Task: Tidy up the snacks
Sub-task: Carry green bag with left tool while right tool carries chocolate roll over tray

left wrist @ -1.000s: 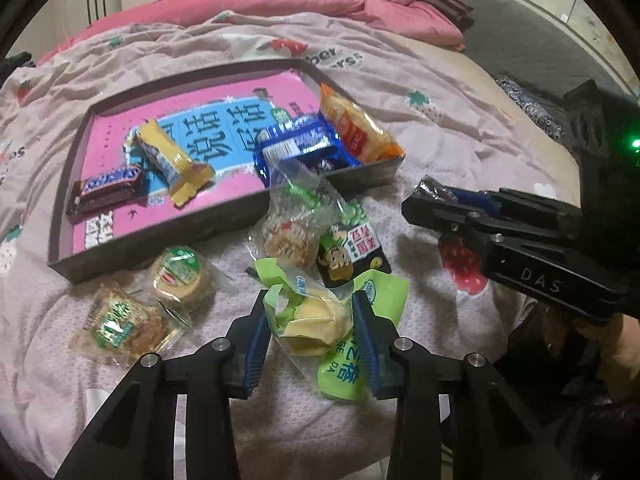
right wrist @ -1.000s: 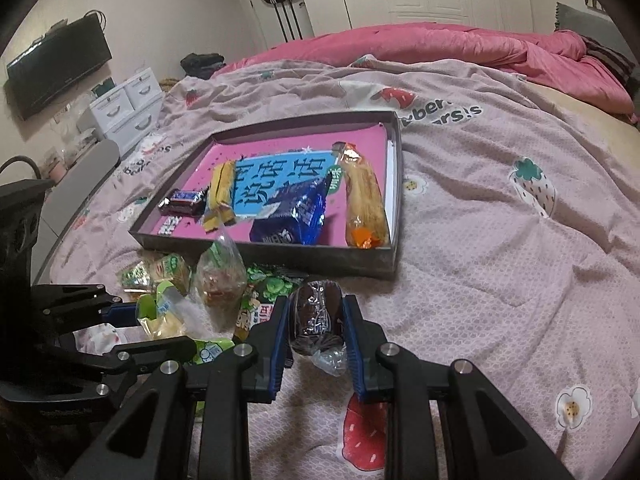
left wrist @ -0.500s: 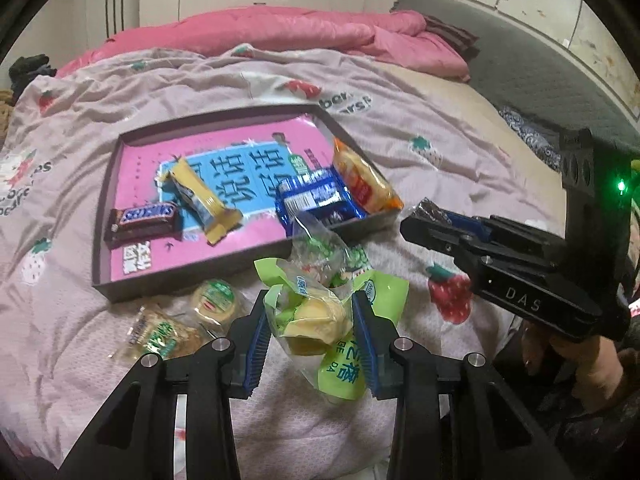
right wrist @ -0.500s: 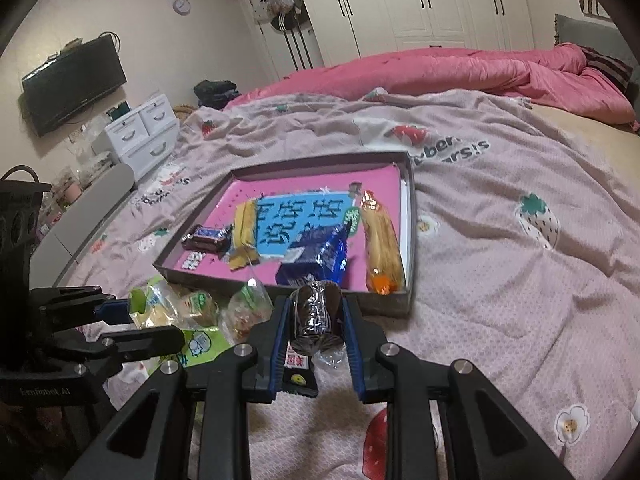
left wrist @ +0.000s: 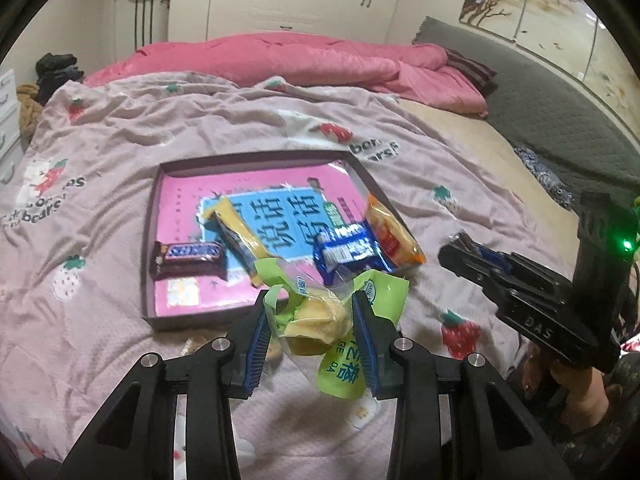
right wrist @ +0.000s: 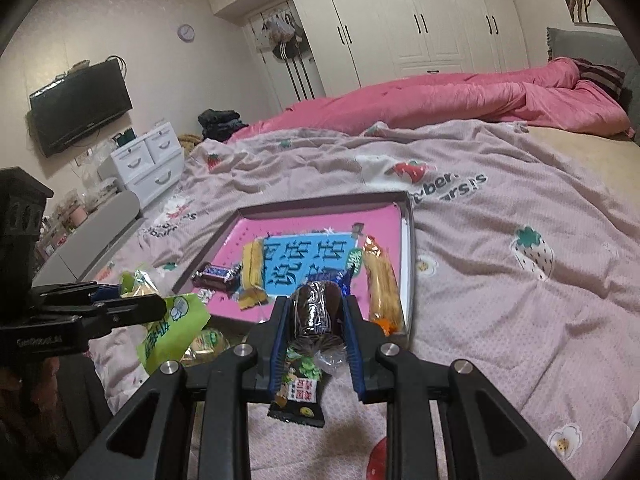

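Observation:
In the left wrist view my left gripper (left wrist: pixel 310 308) is shut on a green packet with a yellow cake (left wrist: pixel 316 320), held above the bed near the front edge of the tray (left wrist: pixel 147 248). The pink-lined tray holds a Snickers bar (left wrist: pixel 188 256), a yellow bar (left wrist: pixel 240 236), a blue packet (left wrist: pixel 348 248) and an orange packet (left wrist: pixel 390 232). In the right wrist view my right gripper (right wrist: pixel 316 308) is shut on a dark foil-wrapped snack (right wrist: pixel 316 314), lifted in front of the tray (right wrist: pixel 408 264). The left gripper (right wrist: pixel 156 308) with its green packet (right wrist: pixel 172 328) shows at the left.
A black snack packet (right wrist: pixel 300 400) and other loose snacks (right wrist: pixel 208 340) lie on the strawberry-print blanket (right wrist: pixel 500 280) before the tray. A pink duvet (left wrist: pixel 300 60) lies behind, white drawers (right wrist: pixel 148 164) stand beside the bed. A hand (left wrist: pixel 580 392) holds the right gripper.
Both grippers have risen off the bed with their snacks still held. The tray now sits lower in both views, and the loose snacks have mostly slipped out of the left view.

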Tool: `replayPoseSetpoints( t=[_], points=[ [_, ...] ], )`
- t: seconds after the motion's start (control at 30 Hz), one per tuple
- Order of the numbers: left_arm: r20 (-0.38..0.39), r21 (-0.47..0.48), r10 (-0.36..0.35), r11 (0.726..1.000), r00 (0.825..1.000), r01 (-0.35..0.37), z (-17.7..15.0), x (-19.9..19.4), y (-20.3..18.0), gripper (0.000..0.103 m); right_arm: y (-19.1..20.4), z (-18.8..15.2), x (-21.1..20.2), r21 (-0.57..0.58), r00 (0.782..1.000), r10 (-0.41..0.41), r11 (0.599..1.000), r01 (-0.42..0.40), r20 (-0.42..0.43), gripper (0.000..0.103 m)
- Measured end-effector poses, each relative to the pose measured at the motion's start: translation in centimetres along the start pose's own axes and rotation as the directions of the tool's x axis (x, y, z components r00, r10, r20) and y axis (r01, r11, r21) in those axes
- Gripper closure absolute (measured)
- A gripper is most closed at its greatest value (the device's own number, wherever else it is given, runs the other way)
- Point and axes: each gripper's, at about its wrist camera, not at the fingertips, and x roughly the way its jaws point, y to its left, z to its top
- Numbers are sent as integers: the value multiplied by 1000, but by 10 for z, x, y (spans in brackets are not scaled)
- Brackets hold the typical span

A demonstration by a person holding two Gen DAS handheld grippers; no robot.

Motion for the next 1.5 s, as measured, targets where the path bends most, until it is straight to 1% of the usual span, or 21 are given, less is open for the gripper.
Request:
replayPoseSetpoints(
  t=[0.23,0.47,0.73,1.03,1.23,1.37,1.5],
  points=[
    [29,-25,26,999,999,-25,10,-2,10,63,2,8,1,-3,1000,11,1000,-11,24,76],
    [48,-45,47,998,998,-45,20,0,21,63,2,11,5,-6,999,-3,1000,3,32,76],
    [54,-89,82,993,995,-77,32,9,42,63,-5,19,12,10,999,-7,1000,6,39,76],
    [34,-123,102,988,994,-97,37,34,63,63,-3,26,25,-10,999,-10,1000,11,49,76],
    [7,-136,118,984,993,-116,39,58,70,63,2,32,42,-14,999,21,1000,-21,40,76],
    [-2,-121,149,982,989,-148,41,70,70,63,9,34,52,-35,999,37,999,-36,33,76],
    [-15,-117,156,981,988,-156,38,78,70,63,15,35,62,-46,999,45,998,-44,20,76]
  ],
)
